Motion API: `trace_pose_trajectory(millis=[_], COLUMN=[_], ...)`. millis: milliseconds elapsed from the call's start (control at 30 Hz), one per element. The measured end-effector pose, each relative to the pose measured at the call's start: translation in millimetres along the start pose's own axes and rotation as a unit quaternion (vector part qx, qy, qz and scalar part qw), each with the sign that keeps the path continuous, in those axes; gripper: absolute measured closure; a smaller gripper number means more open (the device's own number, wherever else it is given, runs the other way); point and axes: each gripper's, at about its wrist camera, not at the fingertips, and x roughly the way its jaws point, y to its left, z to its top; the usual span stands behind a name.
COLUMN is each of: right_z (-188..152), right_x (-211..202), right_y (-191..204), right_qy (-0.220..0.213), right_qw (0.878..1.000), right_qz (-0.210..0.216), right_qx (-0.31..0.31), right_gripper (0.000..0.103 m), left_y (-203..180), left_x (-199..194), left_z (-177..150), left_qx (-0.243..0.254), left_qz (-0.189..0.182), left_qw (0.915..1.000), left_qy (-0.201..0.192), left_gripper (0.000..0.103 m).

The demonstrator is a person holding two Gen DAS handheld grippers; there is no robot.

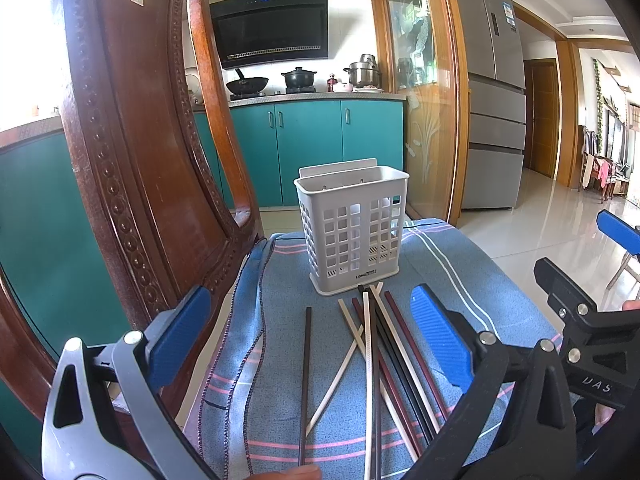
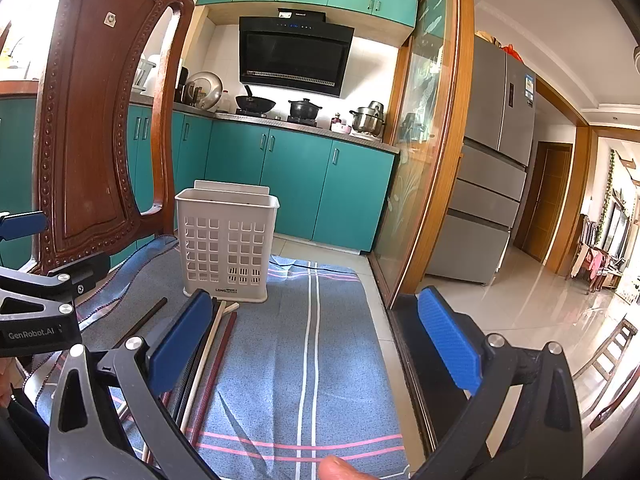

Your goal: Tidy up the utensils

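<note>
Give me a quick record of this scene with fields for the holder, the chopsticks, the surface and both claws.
holder: white perforated plastic utensil basket, upright, looks empty
chopsticks: loose pile of dark, red-brown and cream sticks lying before the basket; one dark stick apart, on the left
surface: blue striped cloth
left claw: open, holding nothing
right claw: open, holding nothing

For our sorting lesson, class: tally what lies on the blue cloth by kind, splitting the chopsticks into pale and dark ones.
White basket: 1
Pale chopsticks: 4
Dark chopsticks, red-brown or black: about 6 (the pile overlaps, so this count is not exact)
Total: about 11
</note>
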Motion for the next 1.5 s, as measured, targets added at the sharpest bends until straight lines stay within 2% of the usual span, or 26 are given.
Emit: trace_pose_trajectory(millis=[1233, 1367, 1433, 1500], right_z=[-2, -4, -10, -15], right_x=[-1, 19, 38, 51], right_y=[1, -4, -9, -15], right_qy=[-0.014, 0.031, 0.084, 0.125], right_qw=[1.0, 0.998, 0.995, 0.991], right_qz=[-0.004, -0.048, -0.059, -0.052], right_qx=[0.0, -0.009, -0.007, 0.006], right_gripper=[0.002, 0.002, 0.002, 0.003], left_y=[2, -3, -5, -7], left_x=[0, 16, 23, 31], left_z=[1, -4, -9, -13], left_qx=[0.002, 0.017, 0.023, 0.031], left_qz=[0.002, 0.008, 0.006, 0.008], left_qw=[1.0, 0.9986, 0.9971, 0.995], left_qy=[0.001, 0.049, 0.073, 0.095], left_gripper=[0.003, 0.003, 0.003, 0.003])
